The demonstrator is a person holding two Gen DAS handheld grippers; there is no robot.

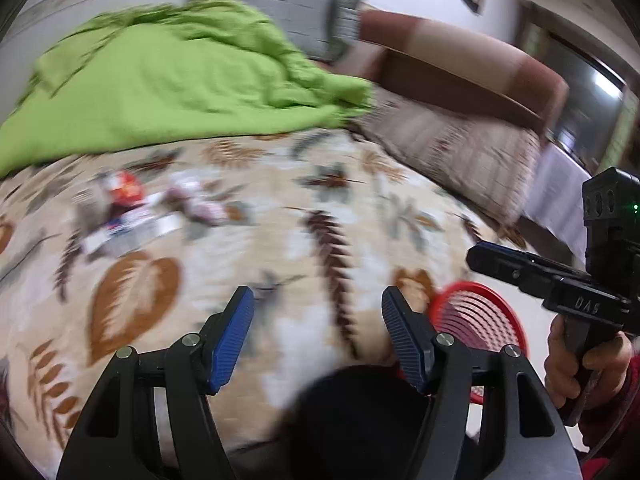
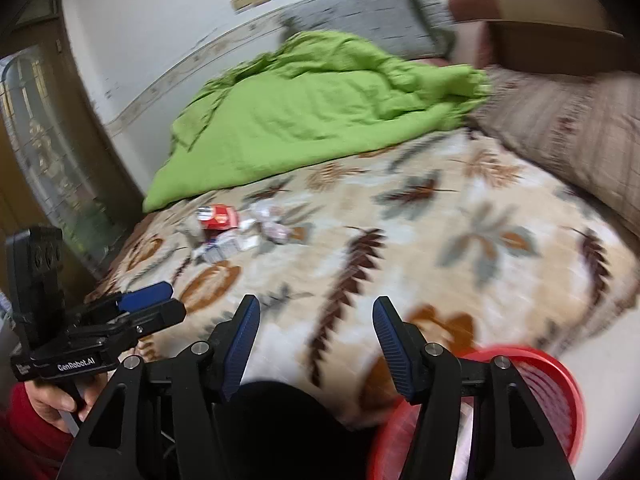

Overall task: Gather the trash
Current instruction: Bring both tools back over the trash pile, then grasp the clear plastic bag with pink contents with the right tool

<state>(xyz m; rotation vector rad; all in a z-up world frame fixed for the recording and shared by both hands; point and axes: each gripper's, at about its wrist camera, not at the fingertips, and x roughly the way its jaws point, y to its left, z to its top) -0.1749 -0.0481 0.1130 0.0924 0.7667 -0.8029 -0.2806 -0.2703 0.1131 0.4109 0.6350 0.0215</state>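
A small heap of trash lies on the leaf-patterned bedspread (image 1: 328,184): a red packet (image 1: 127,191), white papers (image 1: 132,236) and crumpled wrappers (image 1: 200,204). The right wrist view shows the same heap, with the red packet (image 2: 218,216) far ahead and to the left. A red slatted basket (image 1: 480,316) stands at the bed's near edge, low right in both views (image 2: 548,392). My left gripper (image 1: 316,300) is open and empty above the bedspread. My right gripper (image 2: 316,308) is also open and empty, just left of the basket. Each gripper shows from the side in the other's view, held in a hand.
A rumpled green blanket (image 1: 168,76) covers the far part of the bed. Behind it lie a grey pillow (image 1: 288,4) and a brown patterned pillow (image 1: 452,144) against a brown headboard (image 1: 460,60). A door (image 2: 36,152) stands at the left.
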